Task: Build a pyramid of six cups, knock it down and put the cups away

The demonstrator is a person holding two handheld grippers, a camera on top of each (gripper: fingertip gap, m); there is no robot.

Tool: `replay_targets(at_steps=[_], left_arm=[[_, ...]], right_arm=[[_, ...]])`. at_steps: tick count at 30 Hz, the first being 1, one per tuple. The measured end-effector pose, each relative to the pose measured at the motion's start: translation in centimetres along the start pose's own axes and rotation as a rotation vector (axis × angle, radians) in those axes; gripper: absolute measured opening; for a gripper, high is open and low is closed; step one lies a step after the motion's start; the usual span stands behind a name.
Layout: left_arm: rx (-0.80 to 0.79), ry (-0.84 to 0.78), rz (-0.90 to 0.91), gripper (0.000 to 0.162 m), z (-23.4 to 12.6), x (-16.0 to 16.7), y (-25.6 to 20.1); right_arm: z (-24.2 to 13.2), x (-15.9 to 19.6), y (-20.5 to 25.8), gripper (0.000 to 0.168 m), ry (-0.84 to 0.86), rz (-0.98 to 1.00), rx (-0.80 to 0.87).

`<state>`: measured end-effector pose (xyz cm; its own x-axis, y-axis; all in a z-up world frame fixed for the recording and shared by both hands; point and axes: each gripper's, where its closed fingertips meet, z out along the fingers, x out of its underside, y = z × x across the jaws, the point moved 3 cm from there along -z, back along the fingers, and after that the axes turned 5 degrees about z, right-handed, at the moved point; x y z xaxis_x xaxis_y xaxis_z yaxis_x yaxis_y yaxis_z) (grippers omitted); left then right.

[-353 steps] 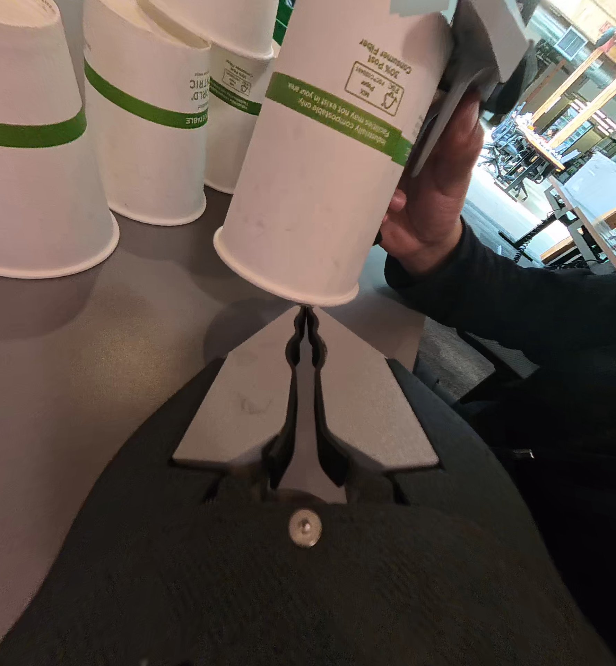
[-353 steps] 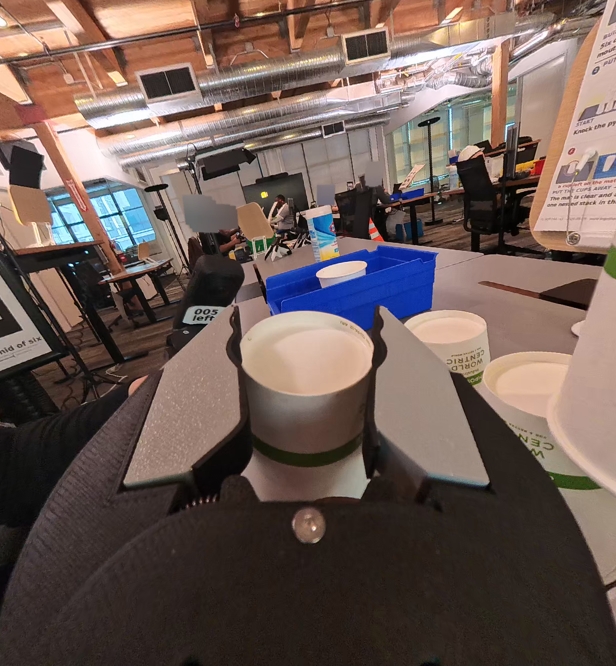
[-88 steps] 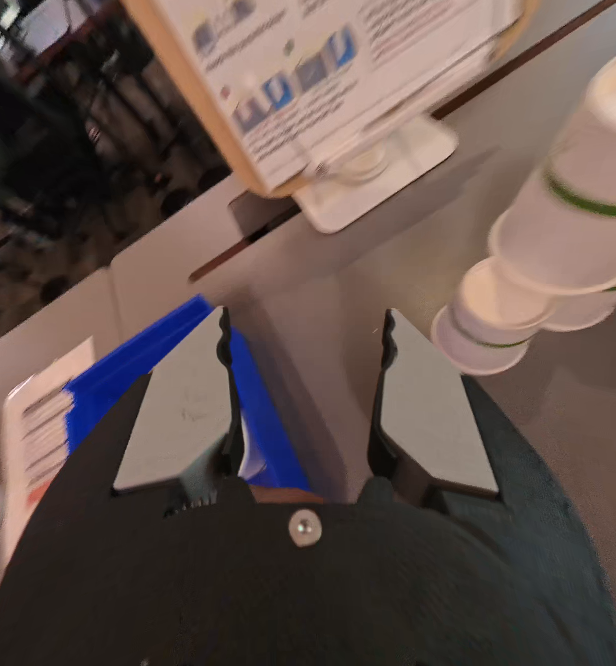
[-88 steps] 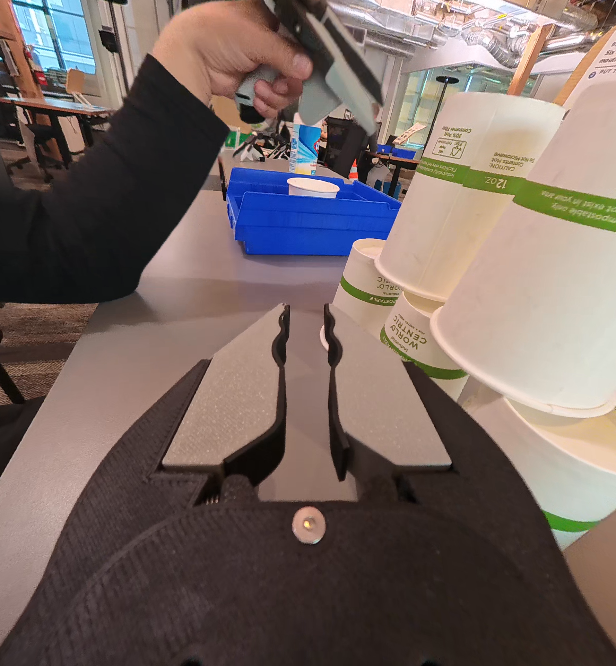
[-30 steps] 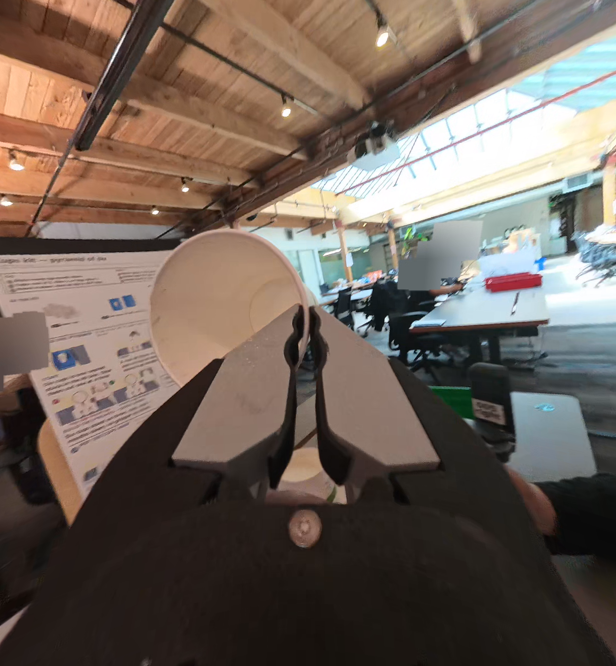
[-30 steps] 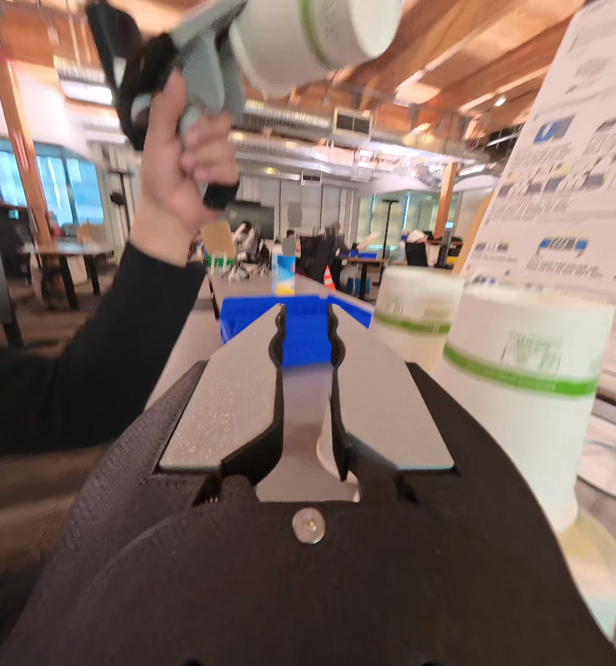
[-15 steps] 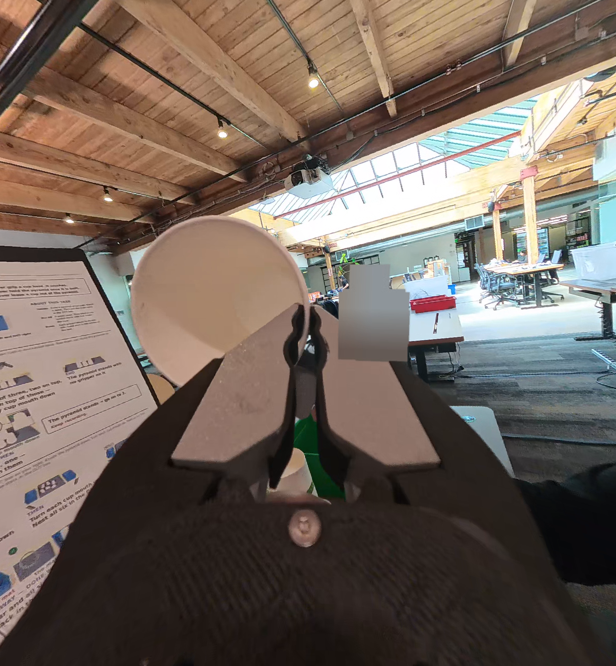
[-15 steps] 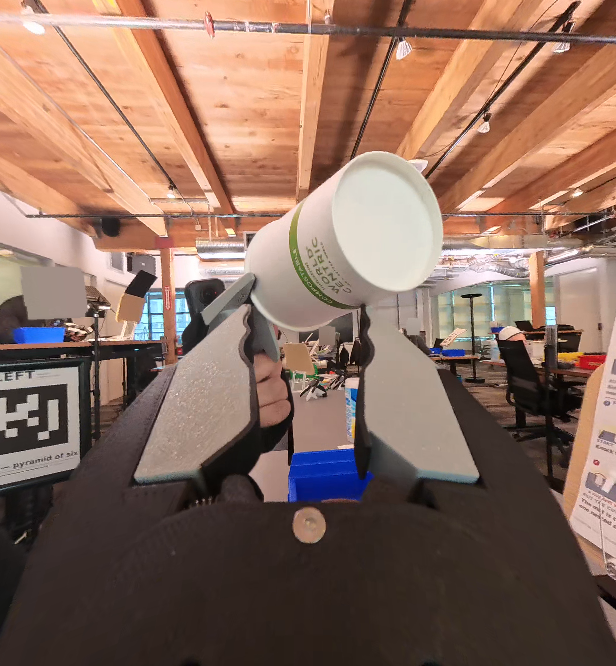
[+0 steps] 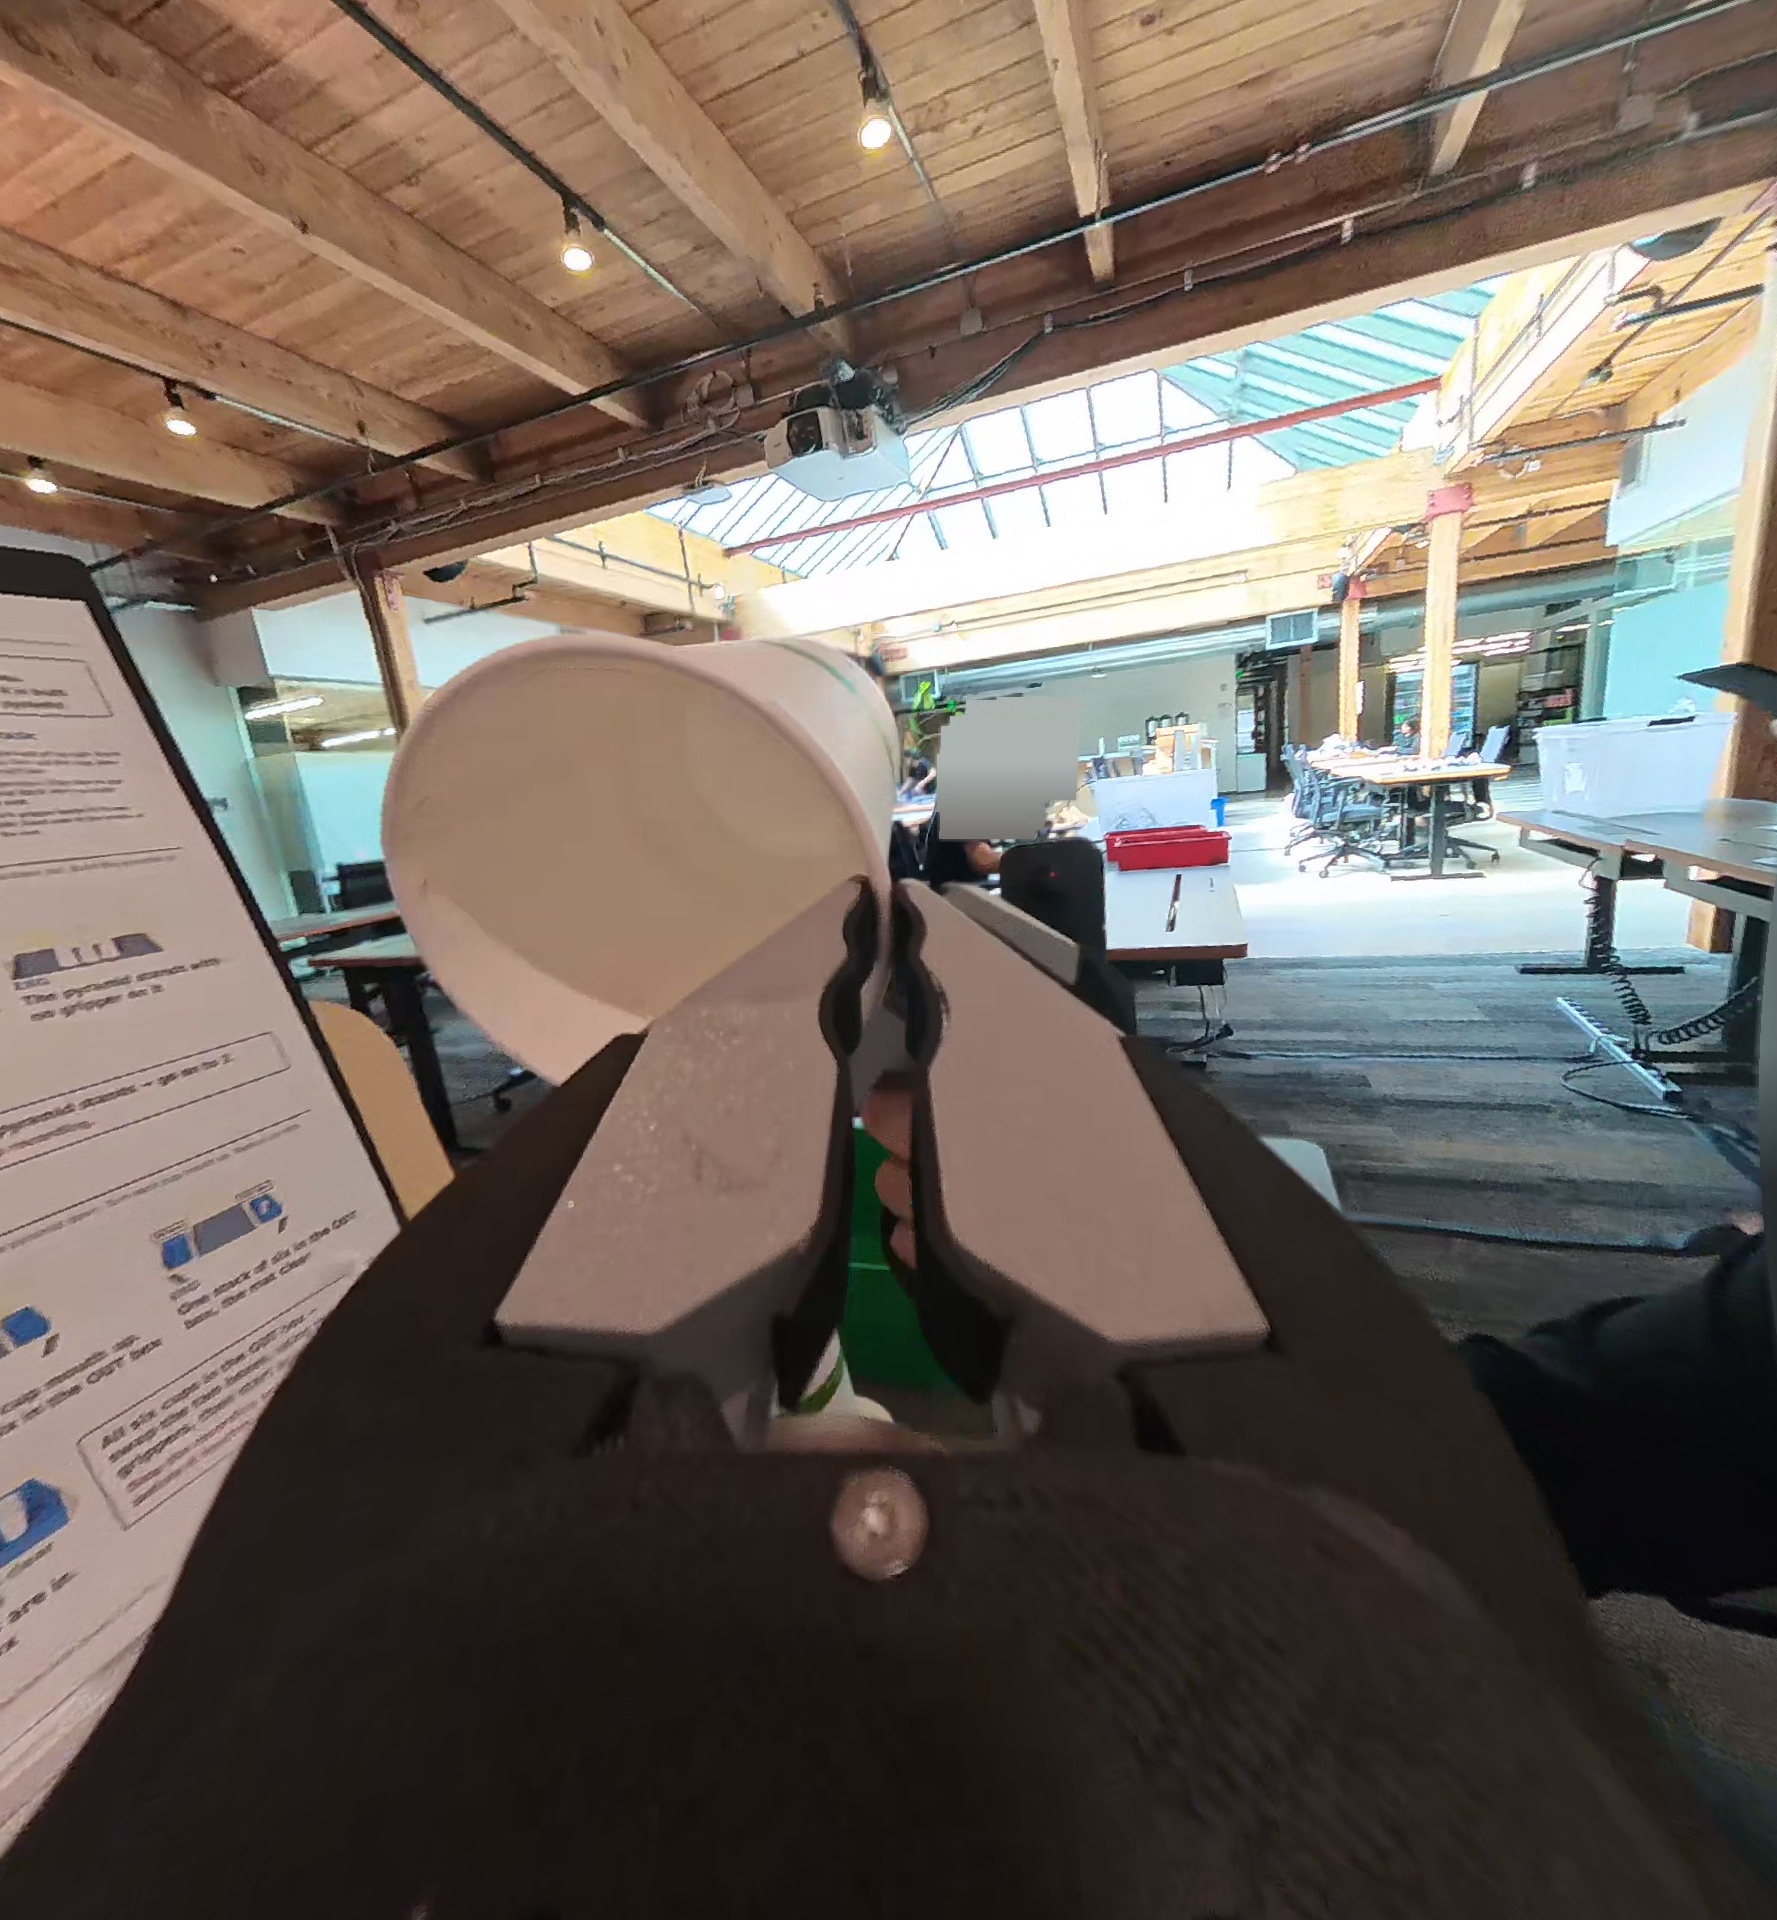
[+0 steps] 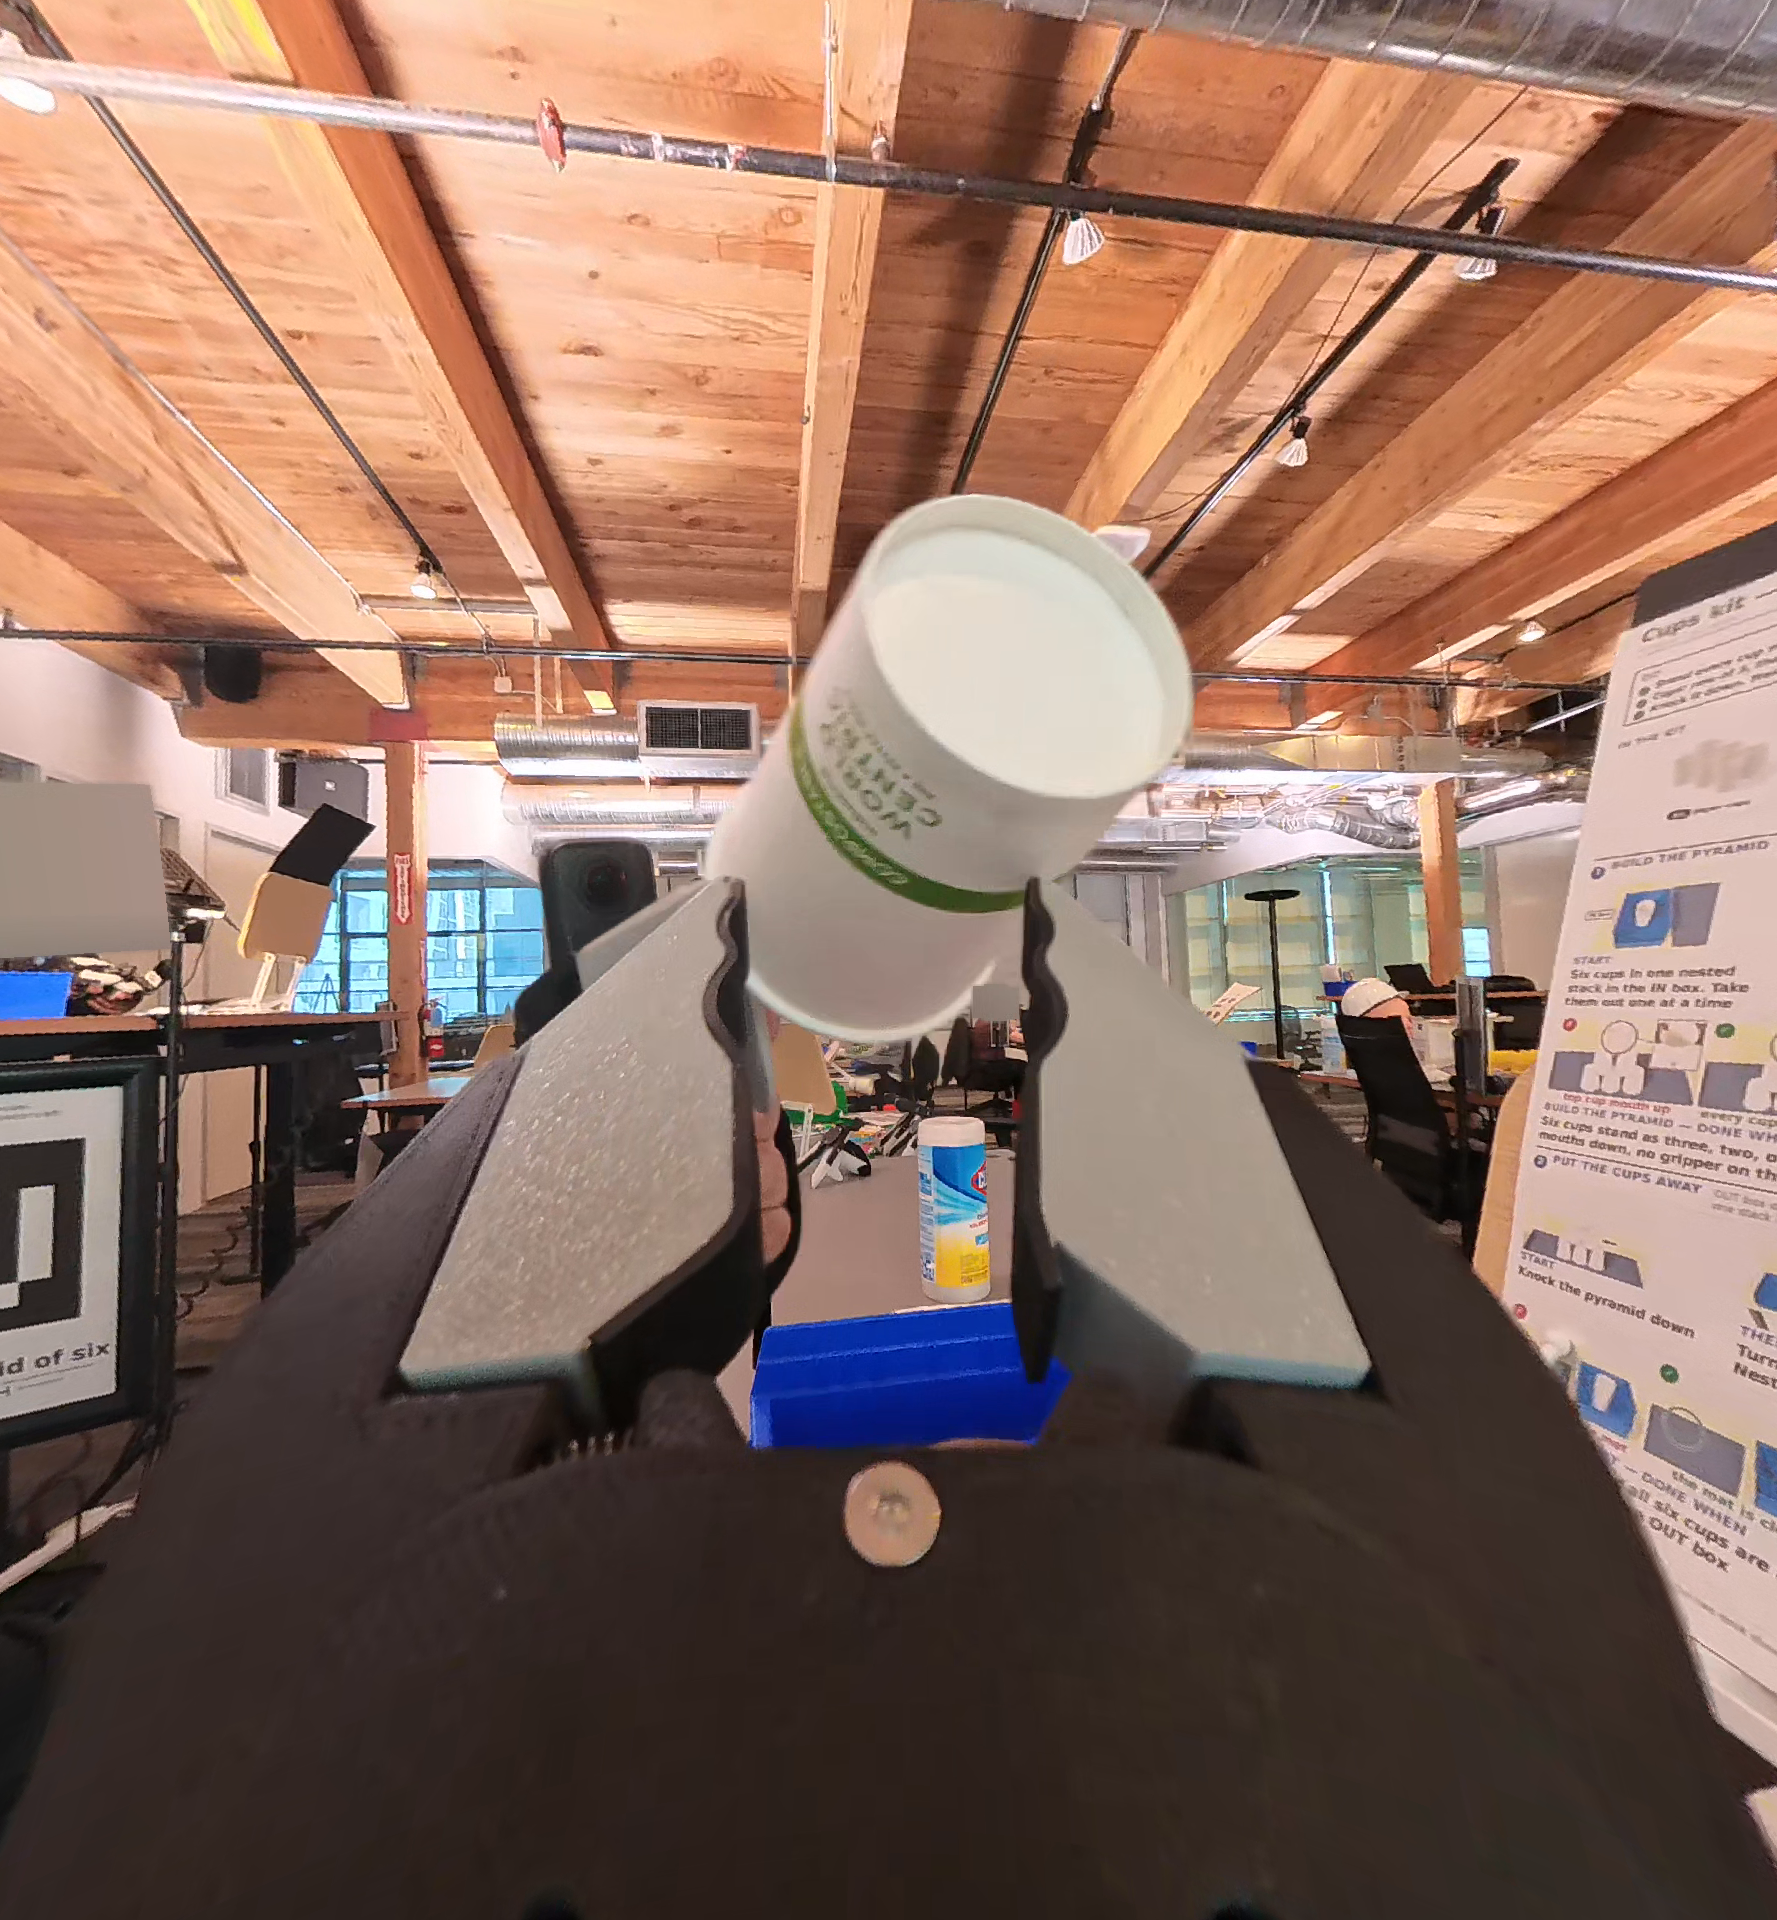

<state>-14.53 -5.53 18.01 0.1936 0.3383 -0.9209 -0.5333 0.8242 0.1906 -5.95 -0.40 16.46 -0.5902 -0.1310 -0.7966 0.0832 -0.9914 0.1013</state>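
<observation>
A white paper cup with a green band (image 9: 614,831) is held in the air, and I look into its open mouth in the left wrist view. My left gripper (image 9: 879,914) is shut on its rim. In the right wrist view the same cup (image 10: 967,790) points its base towards the camera, tilted up and to the right. My right gripper (image 10: 879,914) is open, with one jaw on each side of the cup's lower body. I cannot tell whether they touch it. The left gripper's camera (image 10: 598,883) shows behind my left finger. Another cup (image 9: 822,1392) shows low between the left fingers.
A blue bin (image 10: 894,1371) and a wipes canister (image 10: 953,1210) stand on the grey table ahead of the right gripper. A green bin (image 9: 884,1278) lies below the left gripper. An instruction board (image 10: 1715,1143) stands at the right and also shows in the left wrist view (image 9: 105,1039). A marker sign (image 10: 22,1236) stands at the left.
My right gripper has risen from table level, opened wide and come around the raised cup. The left gripper has kept its hold on the rim while the cup tilted base-up.
</observation>
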Motion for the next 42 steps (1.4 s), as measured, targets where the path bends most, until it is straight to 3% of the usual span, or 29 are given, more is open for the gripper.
replay_targets(at_steps=[1, 15, 20, 26, 32, 37, 42], left_arm=[[0.015, -0.018, -0.001, 0.000, 0.1, -0.2, -0.4], [0.082, -0.077, 0.004, 0.000, 0.5, -0.9, -2.1], [0.096, -0.001, -0.027, 0.000, 1.5, 0.7, -2.0], [0.107, 0.125, -0.063, 0.000, 2.0, 2.8, -1.4], [0.154, 0.228, -0.061, 0.000, 2.3, 4.7, -1.7], [0.192, 0.368, -0.058, 0.000, 2.5, 6.9, -2.5], [0.198, 0.407, -0.089, 0.000, 2.5, 7.9, -2.0]], right_arm=[[-0.1, -0.1, 0.0, 0.051, 0.001, 0.003, 0.006], [0.0, -0.6, 1.6, 0.062, -0.017, 0.045, -0.090], [-0.1, -1.2, 1.8, 0.076, -0.037, 0.001, -0.061], [-0.6, -1.9, 1.0, 0.076, -0.044, -0.015, -0.030], [-0.4, -0.9, -0.1, 0.081, 0.056, -0.113, 0.052], [-0.3, -0.9, 0.1, 0.085, 0.076, -0.096, 0.026], [-0.4, -0.6, -0.4, 0.086, 0.092, -0.081, 0.028]])
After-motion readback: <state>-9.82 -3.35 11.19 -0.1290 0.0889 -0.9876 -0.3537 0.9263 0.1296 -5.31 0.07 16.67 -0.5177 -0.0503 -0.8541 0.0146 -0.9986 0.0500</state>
